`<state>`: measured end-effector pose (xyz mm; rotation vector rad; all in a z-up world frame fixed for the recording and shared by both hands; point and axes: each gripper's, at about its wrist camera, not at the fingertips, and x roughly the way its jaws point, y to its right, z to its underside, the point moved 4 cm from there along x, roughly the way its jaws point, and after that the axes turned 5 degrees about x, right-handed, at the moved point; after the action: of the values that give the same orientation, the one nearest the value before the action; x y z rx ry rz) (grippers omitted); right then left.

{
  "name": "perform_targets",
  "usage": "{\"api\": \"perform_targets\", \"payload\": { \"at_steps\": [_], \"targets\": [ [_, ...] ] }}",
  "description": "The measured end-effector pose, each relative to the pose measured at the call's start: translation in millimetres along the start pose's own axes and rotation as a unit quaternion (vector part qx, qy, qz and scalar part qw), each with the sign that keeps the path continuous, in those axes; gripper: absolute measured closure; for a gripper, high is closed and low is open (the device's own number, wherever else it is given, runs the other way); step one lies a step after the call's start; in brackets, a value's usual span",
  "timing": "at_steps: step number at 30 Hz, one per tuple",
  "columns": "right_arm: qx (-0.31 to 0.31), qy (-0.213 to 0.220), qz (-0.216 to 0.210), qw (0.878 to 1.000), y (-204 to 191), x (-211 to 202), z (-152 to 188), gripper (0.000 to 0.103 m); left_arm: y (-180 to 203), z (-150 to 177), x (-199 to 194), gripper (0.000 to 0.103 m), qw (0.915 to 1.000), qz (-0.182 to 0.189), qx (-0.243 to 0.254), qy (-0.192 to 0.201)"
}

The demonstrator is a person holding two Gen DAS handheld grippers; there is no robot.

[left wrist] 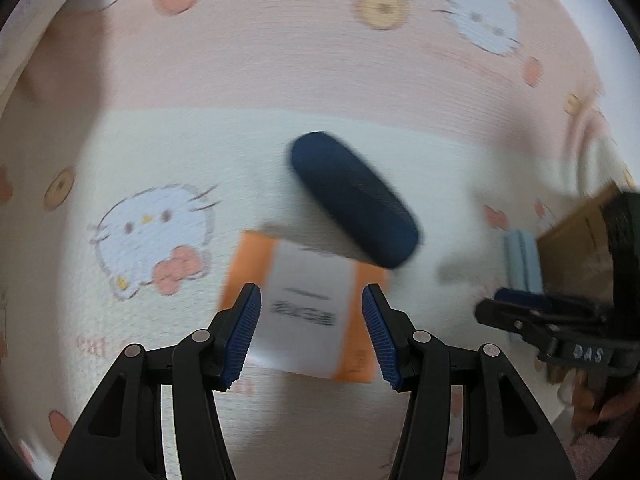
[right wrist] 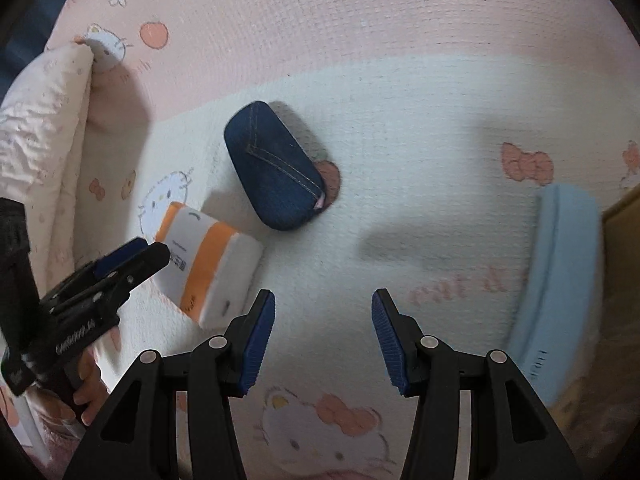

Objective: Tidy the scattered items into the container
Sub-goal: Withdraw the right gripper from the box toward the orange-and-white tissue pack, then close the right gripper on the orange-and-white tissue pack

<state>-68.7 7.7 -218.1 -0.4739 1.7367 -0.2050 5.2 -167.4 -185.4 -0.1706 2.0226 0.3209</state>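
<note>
My left gripper (left wrist: 311,330) hangs open and empty over the one orange-and-white box (left wrist: 304,308). My right gripper (right wrist: 323,336) is open too, holding nothing. On the blanket (right wrist: 400,152): one denim case (right wrist: 274,168), one light-blue case (right wrist: 560,276) beside the cardboard container (left wrist: 576,252).

We count one dark blue denim case (right wrist: 276,168), one orange-and-white box (right wrist: 210,268) and one light blue case (right wrist: 560,276) lying on one cartoon-cat bedsheet (right wrist: 400,120). One cardboard box (left wrist: 576,248) shows at the edge, and one white quilt (right wrist: 40,120) is bunched at the side. We see two grippers, left (left wrist: 311,332) and right (right wrist: 323,340).
</note>
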Motion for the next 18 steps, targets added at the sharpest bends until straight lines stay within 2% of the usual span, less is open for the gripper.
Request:
{"api": "perform_targets", "payload": {
  "at_steps": [3,6,10,12,18],
  "targets": [
    [0.003,0.003,-0.021,1.000,-6.4,11.0,5.4,0.055,-18.1,0.9,6.0,0.046,0.9995,0.005,-0.032,-0.002],
    [0.016,-0.003,-0.060,0.998,-12.0,21.7,11.4,0.055,-32.0,5.4,6.0,0.046,0.9980,0.019,-0.060,0.005],
    [0.023,0.005,-0.084,0.996,-18.7,26.5,12.5,0.055,-38.2,7.9,14.5,0.046,0.9980,0.001,-0.063,-0.005],
    [0.026,0.011,-0.094,0.995,-19.6,25.7,13.6,0.055,-38.3,9.5,19.5,0.048,0.9977,0.008,-0.066,-0.010],
    [0.052,0.015,-0.156,0.986,-24.2,32.8,13.8,0.055,-35.7,14.8,23.6,0.067,0.9946,0.062,-0.082,-0.006]
  ]
}}
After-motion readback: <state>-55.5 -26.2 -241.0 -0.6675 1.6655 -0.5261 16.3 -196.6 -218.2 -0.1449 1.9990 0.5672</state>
